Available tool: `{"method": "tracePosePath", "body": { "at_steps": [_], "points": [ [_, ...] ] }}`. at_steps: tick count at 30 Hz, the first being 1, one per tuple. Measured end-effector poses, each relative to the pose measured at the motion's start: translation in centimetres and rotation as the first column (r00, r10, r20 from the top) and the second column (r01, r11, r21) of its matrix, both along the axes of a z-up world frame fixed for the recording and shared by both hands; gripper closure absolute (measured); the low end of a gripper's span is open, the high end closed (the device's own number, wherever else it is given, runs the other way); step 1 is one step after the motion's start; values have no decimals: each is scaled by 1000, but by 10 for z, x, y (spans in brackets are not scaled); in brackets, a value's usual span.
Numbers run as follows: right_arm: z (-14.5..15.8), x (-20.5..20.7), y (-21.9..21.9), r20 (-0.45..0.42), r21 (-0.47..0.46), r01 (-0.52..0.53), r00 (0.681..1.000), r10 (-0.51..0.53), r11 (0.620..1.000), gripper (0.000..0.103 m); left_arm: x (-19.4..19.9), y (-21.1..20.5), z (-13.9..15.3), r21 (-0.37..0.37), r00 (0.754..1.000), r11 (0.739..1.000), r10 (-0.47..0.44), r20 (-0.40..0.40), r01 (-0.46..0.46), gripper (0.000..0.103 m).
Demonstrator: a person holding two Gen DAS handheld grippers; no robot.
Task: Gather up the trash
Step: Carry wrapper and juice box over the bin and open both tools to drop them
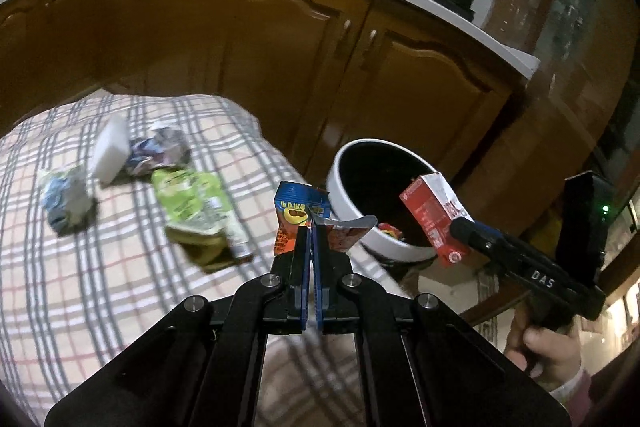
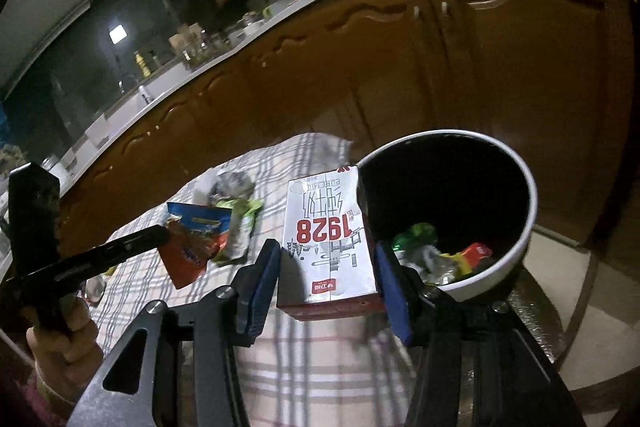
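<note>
My left gripper is shut on a blue and orange snack wrapper, held above the checked cloth near the bin. It also shows in the right wrist view. My right gripper is shut on a red and white milk carton, held at the rim of the white trash bin. The carton hangs over the bin in the left wrist view. The bin holds several wrappers.
On the checked cloth lie a green pouch, a white box, a crumpled silver wrapper and a crumpled blue-grey wrapper. Wooden cabinets stand behind, under a counter with pans.
</note>
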State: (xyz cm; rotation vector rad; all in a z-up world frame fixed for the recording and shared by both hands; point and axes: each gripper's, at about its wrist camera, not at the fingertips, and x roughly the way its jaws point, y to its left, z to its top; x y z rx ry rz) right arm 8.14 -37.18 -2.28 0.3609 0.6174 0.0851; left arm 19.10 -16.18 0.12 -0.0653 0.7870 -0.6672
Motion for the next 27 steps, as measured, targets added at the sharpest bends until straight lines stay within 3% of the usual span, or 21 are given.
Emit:
{"method": "tracePosePath", "body": {
  "at_steps": [12,27],
  "points": [
    [-1,10,-43,-12,-15,82,997,-83,996,54,15,-65,8,-2,996,996,-87,2,87,102],
    [-10,31,-70,-45,-36,120,992,-121,992,54,42,-119,-10,24,989,990,-136,-48,138,102]
  ]
}}
